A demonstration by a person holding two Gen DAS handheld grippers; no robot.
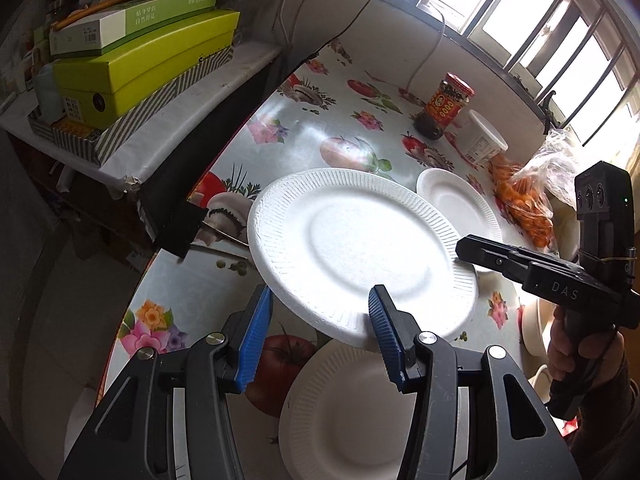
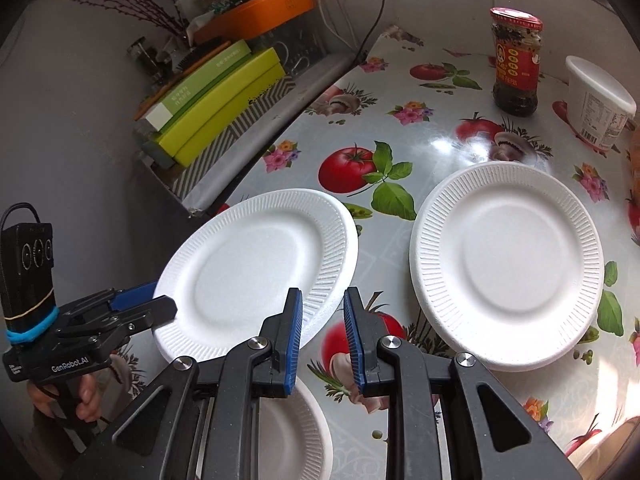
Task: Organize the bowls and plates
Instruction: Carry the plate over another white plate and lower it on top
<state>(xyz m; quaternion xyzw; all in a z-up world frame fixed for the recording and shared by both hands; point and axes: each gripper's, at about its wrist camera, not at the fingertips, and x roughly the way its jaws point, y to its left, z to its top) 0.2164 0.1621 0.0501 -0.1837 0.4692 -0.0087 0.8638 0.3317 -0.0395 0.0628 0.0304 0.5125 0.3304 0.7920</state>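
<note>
- Right tool [image 2: 323, 312] seems to pinch the raised, tilted plate [image 2: 248, 264] by its near rim (gap narrow).
- Left tool [image 1: 318, 308] gapes wide under its opposite rim.
- Second plate [image 2: 508, 268] lies flat on the worktop [image 2: 420, 140], ahead-right of the right tool.

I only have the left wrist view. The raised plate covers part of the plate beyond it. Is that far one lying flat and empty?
Observer: Yes. The right wrist view shows the whole far plate, flat on the tablecloth, with nothing on it.
Operator: I see the right gripper only side-on. Are its jaws apart?
Observer: The right gripper shows a gap, with cloth visible through it. The raised plate has its rim in that gap. Whether it grips, I cannot tell.
Operator: Do the two plates overlap?
Observer: Not from here. They appear side by side, with a strip of cloth between them.
</note>
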